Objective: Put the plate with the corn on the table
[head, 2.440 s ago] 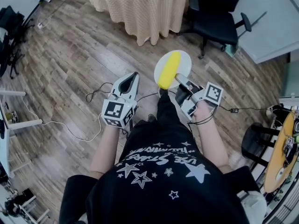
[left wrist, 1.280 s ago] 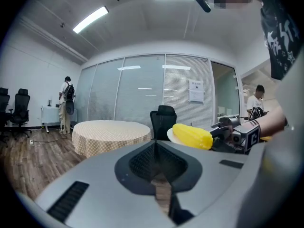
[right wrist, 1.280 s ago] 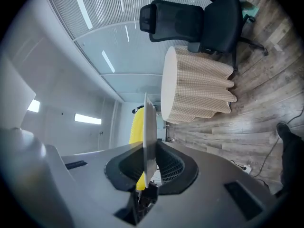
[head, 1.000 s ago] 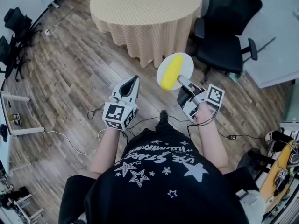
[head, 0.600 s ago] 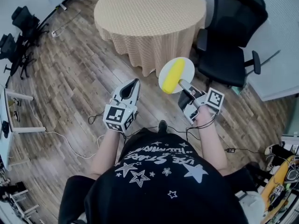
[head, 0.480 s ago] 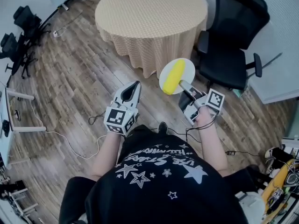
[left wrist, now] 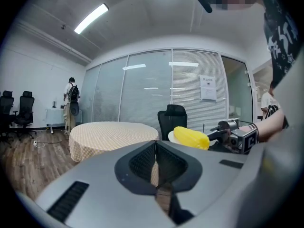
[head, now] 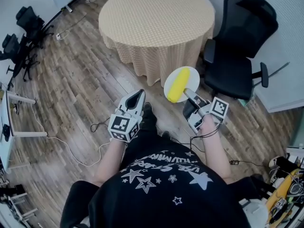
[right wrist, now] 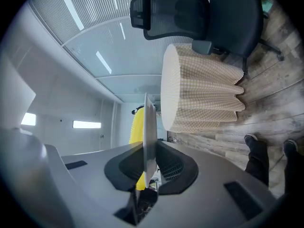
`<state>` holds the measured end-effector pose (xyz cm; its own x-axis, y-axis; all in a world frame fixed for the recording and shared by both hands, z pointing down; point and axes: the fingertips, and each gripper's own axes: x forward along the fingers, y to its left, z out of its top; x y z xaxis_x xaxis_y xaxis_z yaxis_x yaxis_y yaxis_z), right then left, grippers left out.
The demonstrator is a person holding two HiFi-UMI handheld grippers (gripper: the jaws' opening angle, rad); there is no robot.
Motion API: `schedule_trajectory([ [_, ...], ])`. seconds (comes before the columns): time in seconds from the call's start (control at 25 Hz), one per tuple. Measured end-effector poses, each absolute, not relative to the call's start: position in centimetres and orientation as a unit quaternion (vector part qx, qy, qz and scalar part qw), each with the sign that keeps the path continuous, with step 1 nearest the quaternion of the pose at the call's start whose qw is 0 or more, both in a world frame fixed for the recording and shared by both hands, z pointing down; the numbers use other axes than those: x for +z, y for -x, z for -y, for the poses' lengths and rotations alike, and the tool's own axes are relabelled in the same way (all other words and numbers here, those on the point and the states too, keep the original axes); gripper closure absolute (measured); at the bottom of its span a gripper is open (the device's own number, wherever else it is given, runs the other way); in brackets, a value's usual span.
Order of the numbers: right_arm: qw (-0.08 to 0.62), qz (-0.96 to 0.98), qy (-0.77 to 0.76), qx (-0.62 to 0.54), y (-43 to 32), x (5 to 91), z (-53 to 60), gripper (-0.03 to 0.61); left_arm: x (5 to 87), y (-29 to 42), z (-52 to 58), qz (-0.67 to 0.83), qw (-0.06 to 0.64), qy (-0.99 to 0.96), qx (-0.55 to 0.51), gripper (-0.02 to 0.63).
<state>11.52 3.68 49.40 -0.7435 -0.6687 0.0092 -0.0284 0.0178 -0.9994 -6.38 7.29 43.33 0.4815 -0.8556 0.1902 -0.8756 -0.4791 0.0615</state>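
A white plate [head: 189, 76] with a yellow corn cob [head: 177, 84] on it hangs level above the wooden floor. My right gripper [head: 190, 94] is shut on its near rim. In the right gripper view the plate [right wrist: 148, 122] stands edge-on between the jaws, with the corn [right wrist: 137, 122] on its left. A round table [head: 156, 18] under a beige checked cloth stands just ahead. My left gripper [head: 138, 94] is shut on nothing, to the left of the plate. Its own view shows the corn [left wrist: 191, 137] and the table [left wrist: 111, 129].
A black office chair [head: 240, 42] stands right of the table, close to the plate. Cables [head: 71, 144] trail over the floor at the left. More chairs [head: 19, 30] and a white desk [head: 7, 127] line the left edge. A person [left wrist: 71, 103] stands far off.
Both grippers and the plate with the corn have come closer to the round table, which now fills more of the head view. The hold on the plate is unchanged.
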Motion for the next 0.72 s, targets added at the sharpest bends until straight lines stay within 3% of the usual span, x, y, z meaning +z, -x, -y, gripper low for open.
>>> schedule_trajectory([
  [0.72,0.271,-0.663,0.298,-0.631,-9.3,48.9,11.6,0.523,43.3,10.1,11.9,0.465,0.062,-0.881,0.066,0.606],
])
